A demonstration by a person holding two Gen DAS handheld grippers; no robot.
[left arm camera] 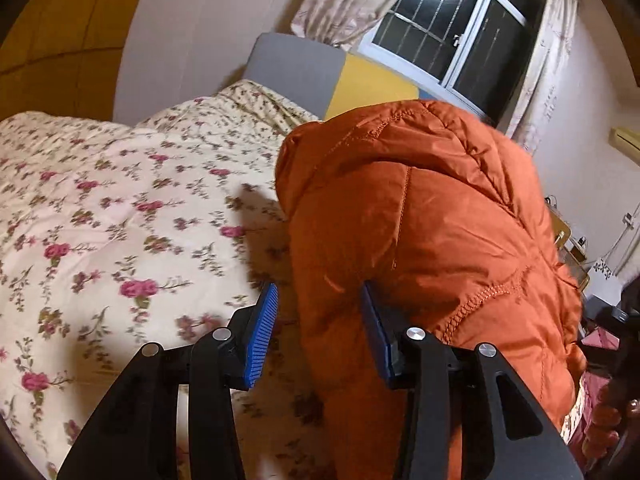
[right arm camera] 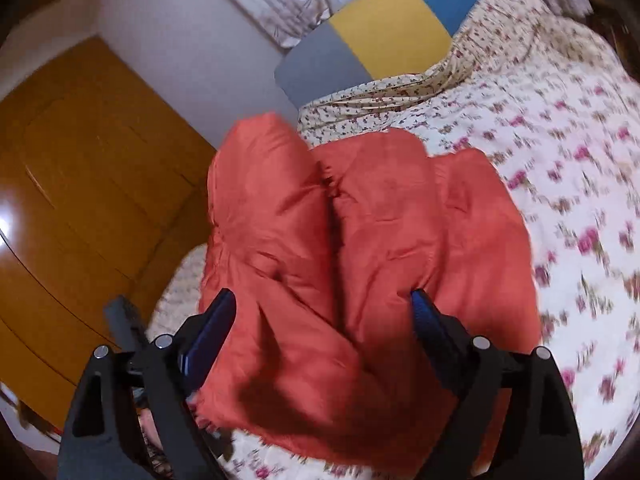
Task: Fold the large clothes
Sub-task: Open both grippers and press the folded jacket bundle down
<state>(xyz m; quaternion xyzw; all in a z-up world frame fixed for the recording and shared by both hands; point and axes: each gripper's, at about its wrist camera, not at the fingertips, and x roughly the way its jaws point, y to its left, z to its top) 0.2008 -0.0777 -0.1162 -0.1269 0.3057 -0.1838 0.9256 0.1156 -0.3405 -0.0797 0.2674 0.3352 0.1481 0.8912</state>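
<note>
The left hand-held gripper (left arm camera: 318, 328) has its jaws partly open. The orange puffer jacket (left arm camera: 420, 240) lies against the right-hand blue pad (left arm camera: 376, 332); the other pad stands clear of it over the bedding, so nothing is pinched. The jacket rises as a bulky, quilted mound filling the right half of the left wrist view, sitting on a bed covered by a cream quilt with pink roses (left arm camera: 112, 208).

The right hand-held gripper (right arm camera: 324, 320) has its jaws wide apart, with folds of the jacket (right arm camera: 360, 240) bunched between them. Whether its fingers (right arm camera: 208, 332) press the fabric cannot be told; the view is blurred.

Behind the bed stand a headboard of grey, yellow and blue panels (right arm camera: 384, 24), a curtained window (left arm camera: 452, 28), and a wooden wardrobe (right arm camera: 88, 168).
</note>
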